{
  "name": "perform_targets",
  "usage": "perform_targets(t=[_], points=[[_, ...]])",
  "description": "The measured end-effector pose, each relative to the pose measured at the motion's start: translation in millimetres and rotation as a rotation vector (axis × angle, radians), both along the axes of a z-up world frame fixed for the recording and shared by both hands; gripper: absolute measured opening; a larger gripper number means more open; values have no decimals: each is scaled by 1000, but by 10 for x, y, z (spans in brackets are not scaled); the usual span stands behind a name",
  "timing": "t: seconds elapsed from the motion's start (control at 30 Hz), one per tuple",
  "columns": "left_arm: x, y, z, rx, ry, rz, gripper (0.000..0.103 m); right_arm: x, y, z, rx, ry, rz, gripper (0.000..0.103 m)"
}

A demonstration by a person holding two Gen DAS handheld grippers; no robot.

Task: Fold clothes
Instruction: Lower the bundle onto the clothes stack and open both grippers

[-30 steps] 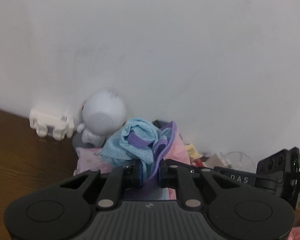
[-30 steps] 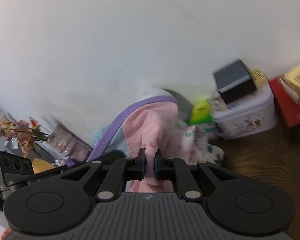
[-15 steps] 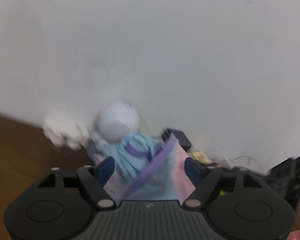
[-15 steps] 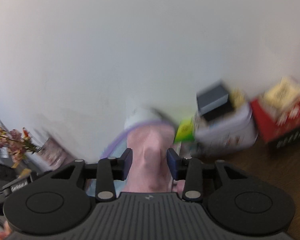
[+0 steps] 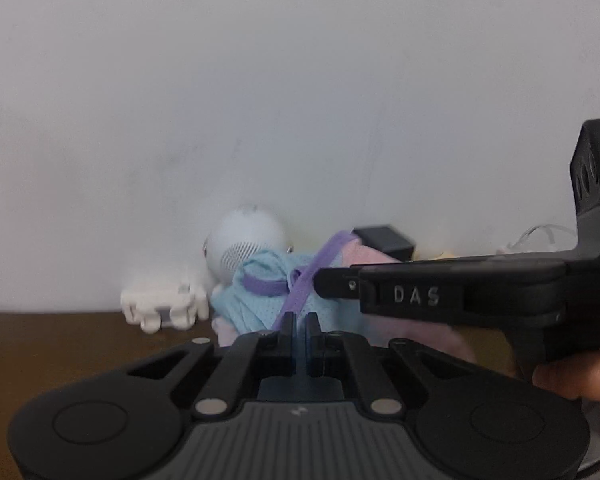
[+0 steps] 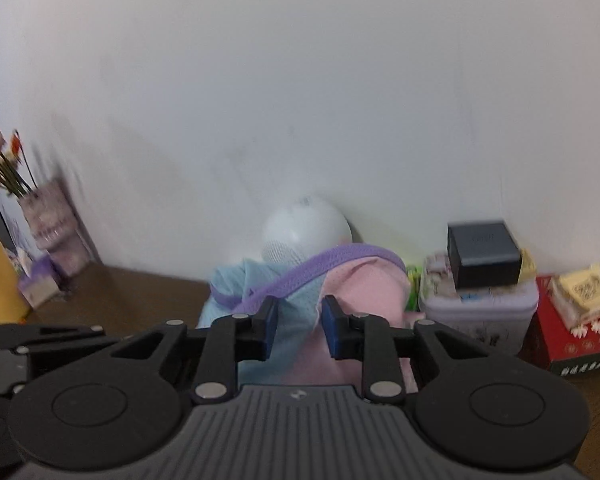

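Right wrist view: black box [image 6: 483,253] rests atop the floral tin [image 6: 478,312].

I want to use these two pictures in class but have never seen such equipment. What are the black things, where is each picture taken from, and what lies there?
A person holds a two-finger gripper in each hand, each with a camera looking along its fingers. One picture looks over the left gripper, the other over the right gripper. On the brown table by a white wall lies a pink and blue garment with purple trim, beside a round white gadget and a tin. The left gripper is shut at the cloth's edge; the right has just been closing, with cloth between its parted jaws.
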State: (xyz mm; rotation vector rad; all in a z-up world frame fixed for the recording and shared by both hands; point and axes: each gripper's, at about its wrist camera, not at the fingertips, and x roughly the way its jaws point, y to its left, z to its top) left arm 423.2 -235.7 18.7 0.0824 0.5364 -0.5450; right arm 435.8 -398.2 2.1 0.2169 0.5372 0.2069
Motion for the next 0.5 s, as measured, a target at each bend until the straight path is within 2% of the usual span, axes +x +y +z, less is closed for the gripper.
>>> perform_targets(t=[0.1, 0.2, 0.23, 0.27, 0.3, 0.37, 0.4, 0.43, 0.5], points=[[79, 44, -116, -22, 25, 0, 3, -8, -24, -83, 13, -3, 2, 24], [24, 124, -60, -61, 29, -4, 7, -57, -57, -57, 42, -31, 12, 25], [-5, 170, -29, -79, 27, -1, 15, -124, -79, -7, 59, -55, 18, 29], [-43, 219, 8, -94, 17, 9, 31, -191, -103, 35, 78, -80, 23, 37], [-95, 266, 50, -104, 3, 22, 43, -270, -124, 83, 93, -108, 27, 41], [-226, 355, 104, -110, -52, 52, 87, -457, -153, 172, 106, -161, 35, 66], [-306, 403, 118, -110, -87, 64, 95, -558, -157, 211, 102, -186, 41, 74], [-393, 451, 118, -104, -121, 73, 103, -663, -150, 228, 91, -211, 45, 86], [-558, 533, 93, -84, -172, 92, 103, -818, -118, 241, 65, -242, 51, 96]])
